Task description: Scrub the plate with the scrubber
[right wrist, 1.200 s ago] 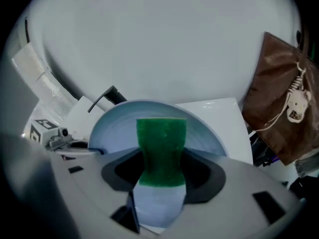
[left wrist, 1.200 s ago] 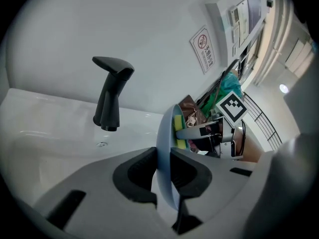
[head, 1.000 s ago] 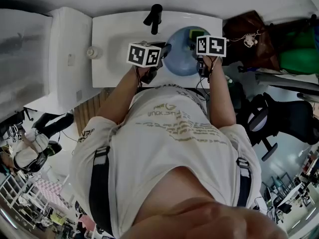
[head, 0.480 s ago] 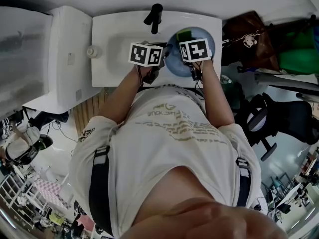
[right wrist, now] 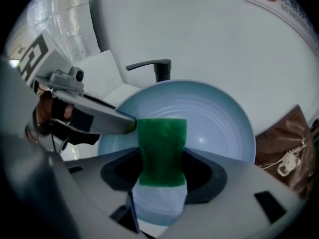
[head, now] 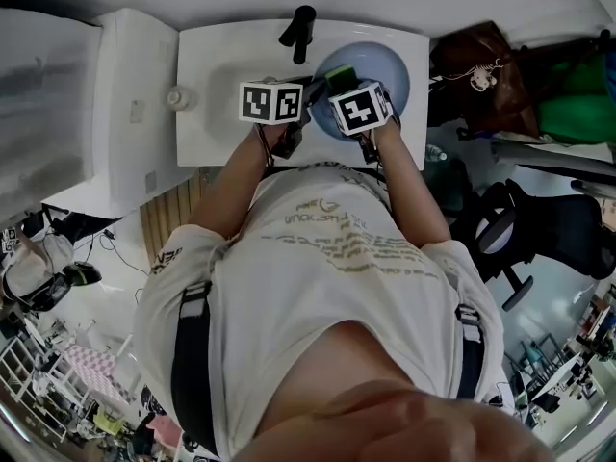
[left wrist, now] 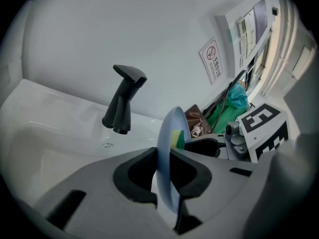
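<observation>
Over the sink, smooth round plate tight between left fingers, coarse green scrubber tight between right fingers.

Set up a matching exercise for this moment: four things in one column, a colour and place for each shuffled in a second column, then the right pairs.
Column one:
1. plate
2. scrubber
3. faucet
4. sink

Column two:
A. black, at the back of the sink
B. white, below the faucet
C. green, clamped in the right gripper
D. pale blue, held on edge by the left gripper

Pairs: 1-D, 2-C, 3-A, 4-B
</observation>
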